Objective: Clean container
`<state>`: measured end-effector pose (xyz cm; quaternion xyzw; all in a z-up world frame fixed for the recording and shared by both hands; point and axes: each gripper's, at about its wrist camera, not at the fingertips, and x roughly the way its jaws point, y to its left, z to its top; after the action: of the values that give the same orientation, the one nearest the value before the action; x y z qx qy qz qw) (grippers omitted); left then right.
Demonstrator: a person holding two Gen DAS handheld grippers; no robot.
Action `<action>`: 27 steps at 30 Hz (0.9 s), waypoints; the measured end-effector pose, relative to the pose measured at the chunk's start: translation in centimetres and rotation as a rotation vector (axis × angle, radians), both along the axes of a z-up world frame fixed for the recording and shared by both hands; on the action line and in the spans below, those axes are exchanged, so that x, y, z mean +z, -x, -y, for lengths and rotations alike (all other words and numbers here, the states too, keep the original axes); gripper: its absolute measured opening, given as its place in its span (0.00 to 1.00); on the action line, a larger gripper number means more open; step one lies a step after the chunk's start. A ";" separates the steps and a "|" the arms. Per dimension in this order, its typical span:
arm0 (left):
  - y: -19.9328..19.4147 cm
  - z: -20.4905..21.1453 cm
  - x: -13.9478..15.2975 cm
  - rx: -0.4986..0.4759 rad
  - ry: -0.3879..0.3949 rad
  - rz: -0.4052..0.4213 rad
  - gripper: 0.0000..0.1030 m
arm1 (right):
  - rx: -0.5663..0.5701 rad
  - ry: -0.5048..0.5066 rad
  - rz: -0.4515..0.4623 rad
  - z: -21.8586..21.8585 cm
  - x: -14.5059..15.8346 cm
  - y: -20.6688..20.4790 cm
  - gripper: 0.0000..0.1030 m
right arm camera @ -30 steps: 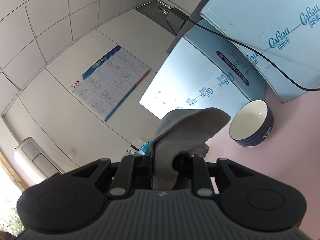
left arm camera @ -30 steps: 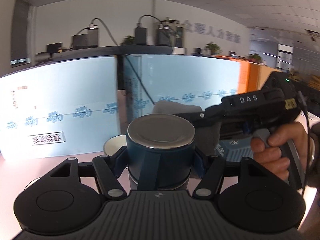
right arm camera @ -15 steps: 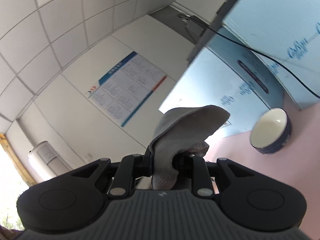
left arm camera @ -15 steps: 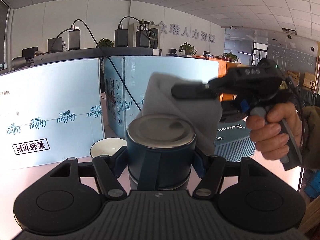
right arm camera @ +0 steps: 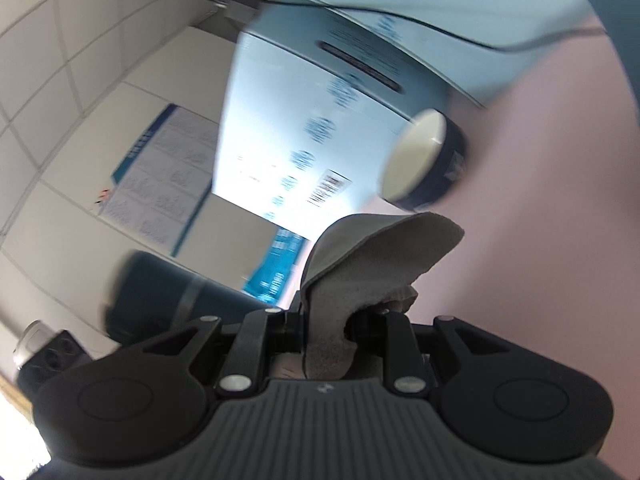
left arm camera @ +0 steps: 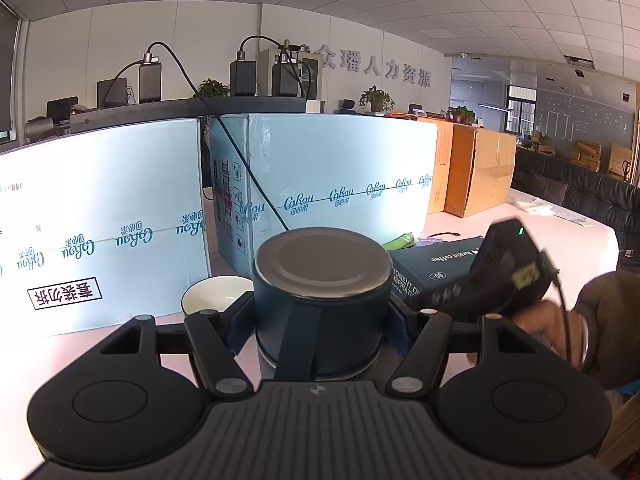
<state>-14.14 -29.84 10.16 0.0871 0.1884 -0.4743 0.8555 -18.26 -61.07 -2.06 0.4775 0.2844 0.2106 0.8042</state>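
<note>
My left gripper [left arm camera: 322,312] is shut on a dark blue cylindrical container [left arm camera: 323,304], held with its grey metal end facing the camera. The container also shows blurred at the lower left of the right wrist view [right arm camera: 160,296]. My right gripper [right arm camera: 340,316] is shut on a folded grey cloth [right arm camera: 372,256]. In the left wrist view the right gripper's body [left arm camera: 500,276] is low at the right of the container and the cloth is hidden.
A blue bowl with a white inside [left arm camera: 214,294] stands on the pink table [left arm camera: 60,344]; it also shows in the right wrist view [right arm camera: 424,160]. Light blue cartons [left arm camera: 320,168] stand behind it. A dark coffee box [left arm camera: 432,264] lies at the right.
The right gripper with the cloth has dropped from over the container's end to low on its right side. The right wrist view has swung and blurred. The container stays gripped.
</note>
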 end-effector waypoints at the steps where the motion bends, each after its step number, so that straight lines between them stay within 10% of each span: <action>1: 0.0 0.0 0.0 0.001 0.001 -0.001 0.59 | -0.003 0.004 -0.019 0.0 -0.5 0.1 0.23; 7: 0.0 0.0 0.0 0.001 0.001 0.001 0.59 | -0.022 -0.002 -0.072 0.3 -1.9 1.0 0.23; 27: -0.2 0.7 -0.5 0.005 -0.026 -0.006 0.60 | 0.067 -0.007 0.233 0.0 8.2 -1.3 0.23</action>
<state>-13.95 -30.59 9.66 0.0964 0.1975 -0.4701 0.8548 -16.94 -61.06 6.18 0.4429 0.2041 0.2924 0.8226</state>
